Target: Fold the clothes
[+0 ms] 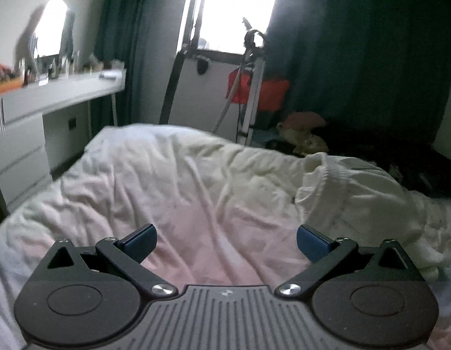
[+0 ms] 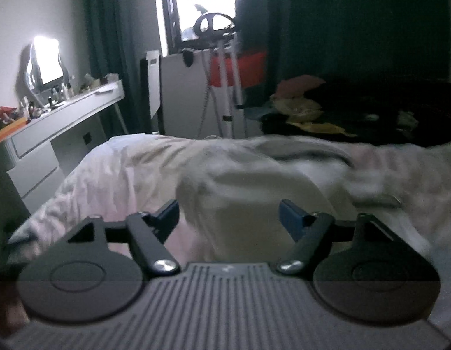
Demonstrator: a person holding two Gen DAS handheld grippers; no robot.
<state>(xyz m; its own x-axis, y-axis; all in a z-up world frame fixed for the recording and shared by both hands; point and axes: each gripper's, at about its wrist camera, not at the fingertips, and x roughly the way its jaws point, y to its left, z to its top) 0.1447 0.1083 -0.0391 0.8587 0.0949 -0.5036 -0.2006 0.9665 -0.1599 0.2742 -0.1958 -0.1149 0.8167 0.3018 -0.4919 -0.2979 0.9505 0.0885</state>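
Note:
A crumpled white garment [image 1: 356,195] lies on the bed's pale, wrinkled cover [image 1: 167,180], to the right of my left gripper [image 1: 226,243]. That gripper hovers over the cover, open, with nothing between its blue-tipped fingers [image 1: 312,245]. In the right wrist view the same white garment [image 2: 254,192] bulges just ahead of my right gripper [image 2: 228,218], which is open and empty too. Its fingers [image 2: 291,215] stand either side of the garment's near fold, and whether they touch it is unclear. The right view is blurred.
A dark heap of clothes with yellow and pink pieces [image 2: 356,108] covers the far right of the bed. A white dresser with a mirror and small bottles [image 1: 50,96] stands on the left. A white tripod [image 1: 248,93] and red bag [image 1: 266,93] are beyond the bed's end by the window.

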